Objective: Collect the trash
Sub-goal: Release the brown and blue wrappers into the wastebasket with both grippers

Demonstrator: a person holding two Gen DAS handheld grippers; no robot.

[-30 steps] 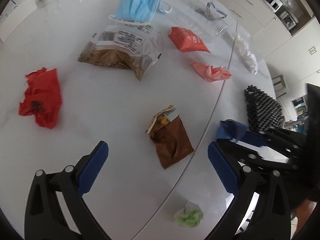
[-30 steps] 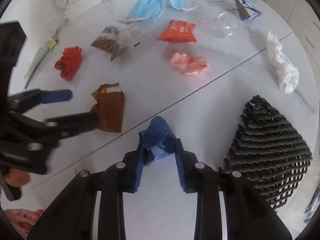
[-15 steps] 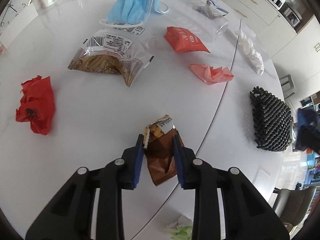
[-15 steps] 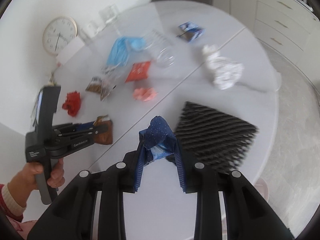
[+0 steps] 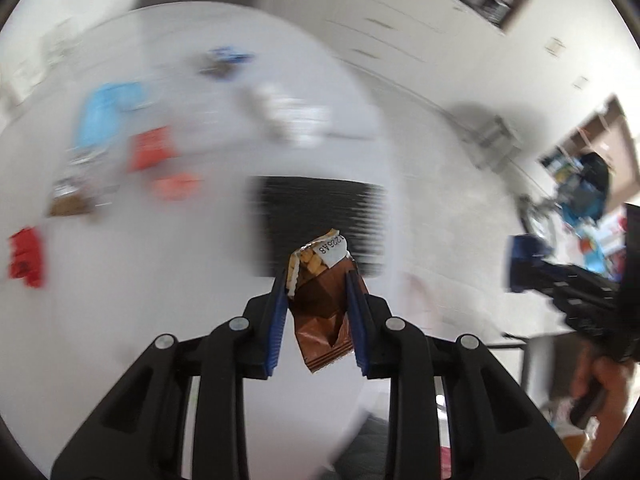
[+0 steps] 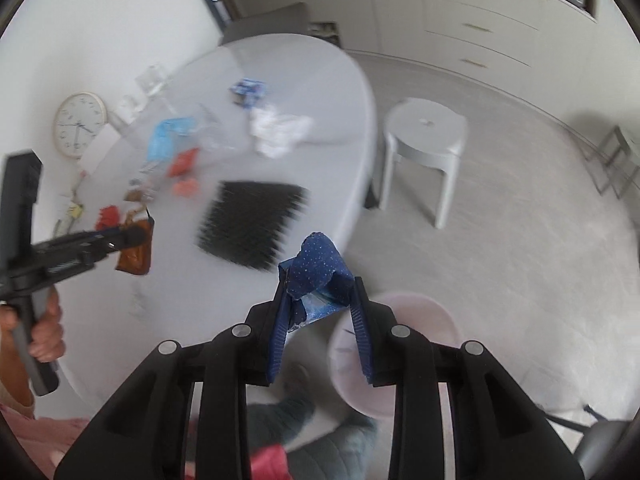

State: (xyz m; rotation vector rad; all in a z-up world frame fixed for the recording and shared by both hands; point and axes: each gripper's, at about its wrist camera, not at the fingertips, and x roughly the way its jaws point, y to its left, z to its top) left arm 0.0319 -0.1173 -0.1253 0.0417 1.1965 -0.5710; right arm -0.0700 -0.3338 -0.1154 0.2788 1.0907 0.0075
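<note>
My left gripper (image 5: 316, 280) is shut on a brown snack wrapper (image 5: 322, 304) and holds it in the air above the white table (image 5: 180, 272); it also shows in the right wrist view (image 6: 136, 250). My right gripper (image 6: 320, 284) is shut on a blue dotted wrapper (image 6: 316, 272), held off the table's edge above a pale pink bin (image 6: 400, 360) on the floor. On the table lie a red scrap (image 5: 26, 262), a blue face mask (image 5: 106, 114), a red packet (image 5: 152, 152), a pink paper (image 5: 178, 184), a clear snack bag (image 5: 74, 196) and white crumpled paper (image 6: 280, 132).
A black foam net (image 6: 252, 224) lies near the table's right edge. A white stool (image 6: 424, 148) stands on the floor beside the table. A wall clock (image 6: 78, 124) leans at the table's back. White cabinets (image 6: 480, 28) line the far wall.
My left gripper lifted the brown wrapper off the table and swung right. My right gripper carried the blue wrapper away from the table, over the pink bin.
</note>
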